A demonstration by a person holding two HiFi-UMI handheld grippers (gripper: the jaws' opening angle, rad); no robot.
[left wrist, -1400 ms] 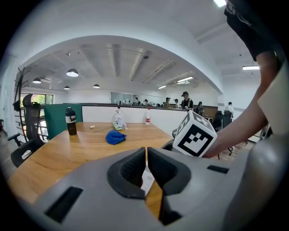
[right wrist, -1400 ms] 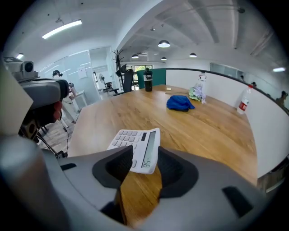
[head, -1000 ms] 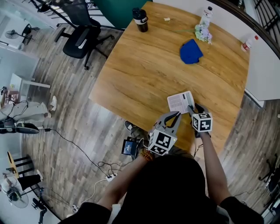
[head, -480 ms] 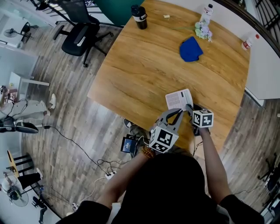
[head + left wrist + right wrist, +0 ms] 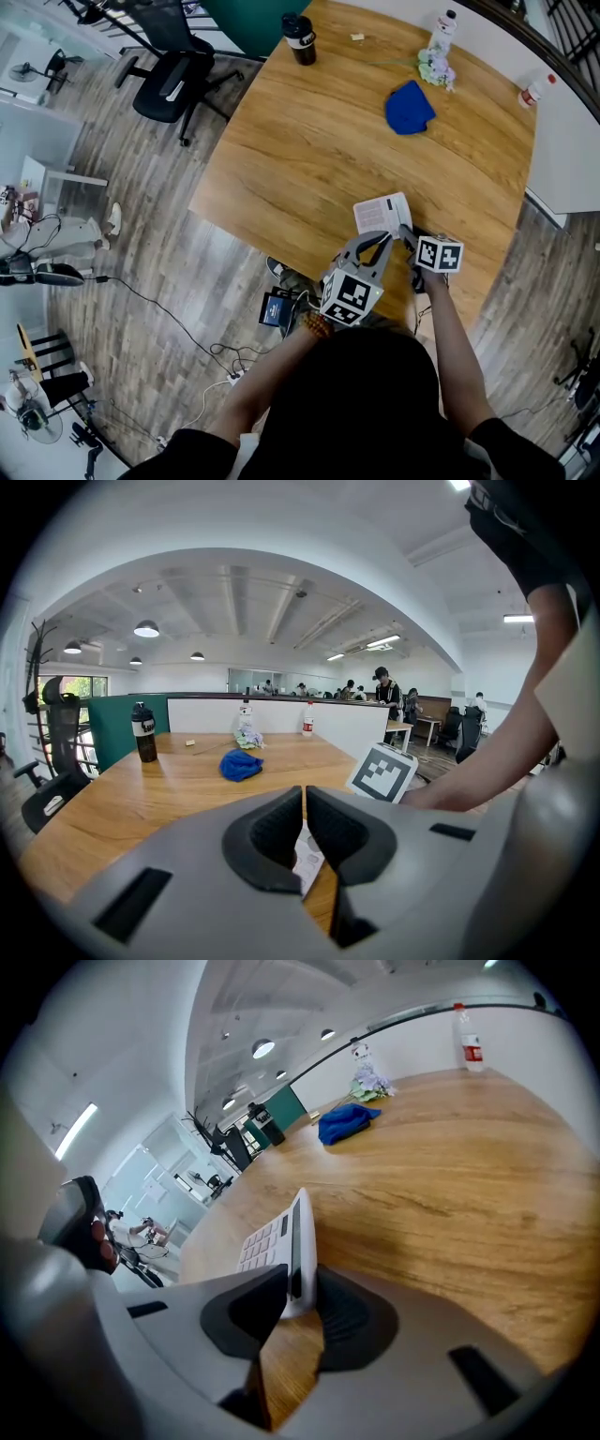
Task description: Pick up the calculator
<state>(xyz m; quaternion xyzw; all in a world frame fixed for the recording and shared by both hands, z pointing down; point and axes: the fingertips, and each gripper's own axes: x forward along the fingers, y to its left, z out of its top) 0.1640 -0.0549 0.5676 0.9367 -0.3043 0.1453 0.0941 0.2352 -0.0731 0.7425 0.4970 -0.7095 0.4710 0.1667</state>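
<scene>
The white calculator [image 5: 382,213] lies near the front edge of the wooden table [image 5: 309,159]. My right gripper [image 5: 410,236] reaches its near right corner. In the right gripper view the calculator [image 5: 274,1237] stands edge-on between the jaws of the right gripper [image 5: 302,1290]. Those jaws are closing, and both pads sit against its faces. My left gripper [image 5: 379,241] hovers just left of it with its pads together and nothing between them. In the left gripper view, the left gripper [image 5: 305,810] shows only a thin slit, with the calculator [image 5: 306,857] visible below it.
A blue cloth [image 5: 409,109] lies at the far right of the table, with a flower bottle [image 5: 439,52] and a red-labelled bottle [image 5: 532,92] beyond. A black flask [image 5: 300,39] stands at the far edge. An office chair [image 5: 169,80] is on the floor to the left.
The right gripper has rolled and its jaws have narrowed onto the calculator's corner. Its marker cube has shifted slightly right. The left gripper has stayed where it was.
</scene>
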